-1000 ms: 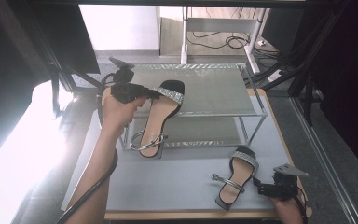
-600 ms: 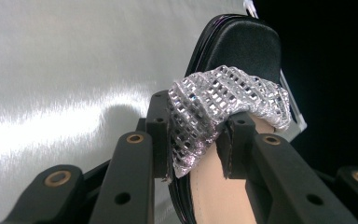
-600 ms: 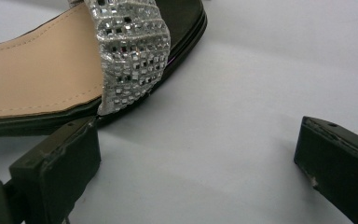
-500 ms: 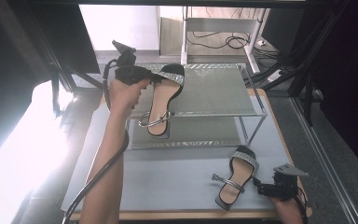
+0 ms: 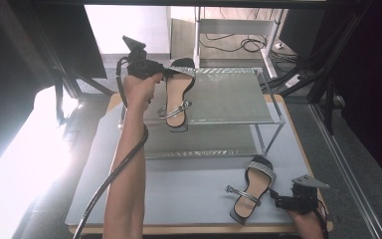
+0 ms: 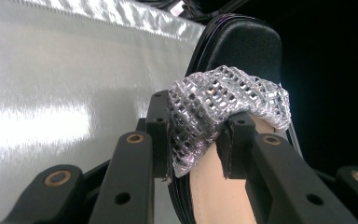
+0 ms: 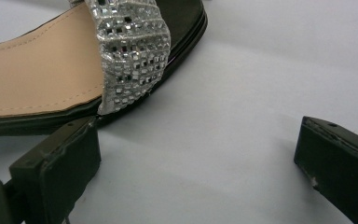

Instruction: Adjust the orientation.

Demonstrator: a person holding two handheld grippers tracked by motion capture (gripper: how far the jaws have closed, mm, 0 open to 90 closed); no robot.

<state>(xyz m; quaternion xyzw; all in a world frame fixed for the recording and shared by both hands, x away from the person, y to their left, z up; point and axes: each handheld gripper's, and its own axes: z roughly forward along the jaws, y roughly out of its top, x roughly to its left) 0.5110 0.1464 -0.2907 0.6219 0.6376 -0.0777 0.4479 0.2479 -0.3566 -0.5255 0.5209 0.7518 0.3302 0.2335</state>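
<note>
**Left gripper holds a sandal over the rack's top shelf; its mate lies on the mat by the open right gripper**

The table, covered by a grey mat, takes up most of the high view. On its far half stands a two-tier metal shoe rack, its top shelf a wide silvery sheet and its lower shelf just showing beneath. Behind the rack, off the table, a pale frame with cables stands on the floor, and dark struts run along both sides.

The person's left forearm reaches up the left side of the table, its cable trailing back along it. The left gripper is clamped on the glittering toe strap of a black sandal; in the left gripper view the two jaws pinch the strap from both sides. That sandal lies along the left end of the top shelf, toe towards the far edge and heel with its thin silver ankle strap towards the person; whether it rests on the shelf or hangs just above it cannot be told.

The second sandal lies on the mat near the table's front right corner, well apart from the rack. The right gripper sits just beside it with its jaws apart and nothing between them; in the right gripper view the sandal's jewelled strap lies just past one jaw.
</note>
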